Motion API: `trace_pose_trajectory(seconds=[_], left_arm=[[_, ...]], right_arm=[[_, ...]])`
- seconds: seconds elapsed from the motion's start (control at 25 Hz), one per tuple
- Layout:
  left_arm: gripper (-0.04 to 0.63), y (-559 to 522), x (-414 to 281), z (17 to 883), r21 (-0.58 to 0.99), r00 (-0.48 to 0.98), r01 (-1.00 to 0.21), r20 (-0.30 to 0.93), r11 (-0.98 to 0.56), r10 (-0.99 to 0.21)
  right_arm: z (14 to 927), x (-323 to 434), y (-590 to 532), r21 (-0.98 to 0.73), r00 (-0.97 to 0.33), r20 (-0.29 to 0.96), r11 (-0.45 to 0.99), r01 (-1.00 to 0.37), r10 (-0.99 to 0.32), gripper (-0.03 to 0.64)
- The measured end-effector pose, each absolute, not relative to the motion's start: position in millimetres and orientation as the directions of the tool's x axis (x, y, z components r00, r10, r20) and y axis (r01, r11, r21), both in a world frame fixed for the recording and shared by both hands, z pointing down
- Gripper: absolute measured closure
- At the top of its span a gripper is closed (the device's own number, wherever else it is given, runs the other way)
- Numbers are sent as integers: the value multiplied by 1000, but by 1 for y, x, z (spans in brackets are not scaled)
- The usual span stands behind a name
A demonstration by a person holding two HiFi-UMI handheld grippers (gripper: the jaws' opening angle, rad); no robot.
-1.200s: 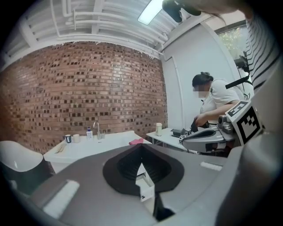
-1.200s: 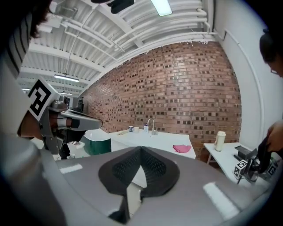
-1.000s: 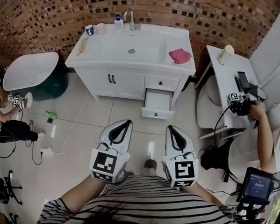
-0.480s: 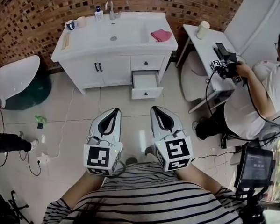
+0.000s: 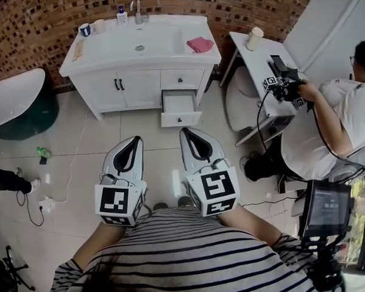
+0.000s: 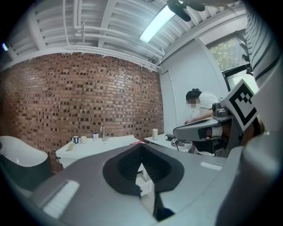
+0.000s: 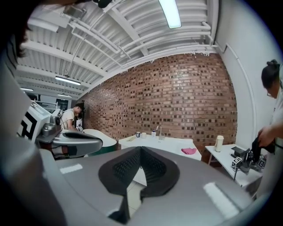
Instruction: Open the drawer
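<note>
- The drawer (image 5: 180,110), white with a small dark knob, stands pulled out low on the right side of the white vanity (image 5: 100,86).
- Pale tiled floor (image 5: 88,137), a brick wall (image 5: 37,12) behind, and a pink cloth (image 5: 200,44) on the vanity's tabletop.
- Left claw (image 5: 136,141) and right claw (image 5: 188,134) are both closed and empty, well apart from the drawer.

The drawer (image 5: 179,102) is white, with one small dark knob (image 5: 179,119) in the middle of its front; it stands pulled well out and level, its pale inside showing; it sits low at the right end of the white vanity cabinet (image 5: 100,86), under a closed upper drawer (image 5: 181,80).
</note>
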State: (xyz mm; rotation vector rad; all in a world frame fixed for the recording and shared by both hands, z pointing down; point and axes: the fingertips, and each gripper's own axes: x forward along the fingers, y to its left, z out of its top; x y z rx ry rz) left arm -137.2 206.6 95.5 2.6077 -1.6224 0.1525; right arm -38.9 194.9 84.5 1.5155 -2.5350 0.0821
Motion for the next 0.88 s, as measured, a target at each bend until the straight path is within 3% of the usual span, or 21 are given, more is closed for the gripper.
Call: trace_pose_trajectory(seconds=[0.88], left_arm=[[580,190,-88,108,26,441,-896,166,-443,-882]], right_arm=[[97,-17,184,46,-522,222,544,-838,-823,617]])
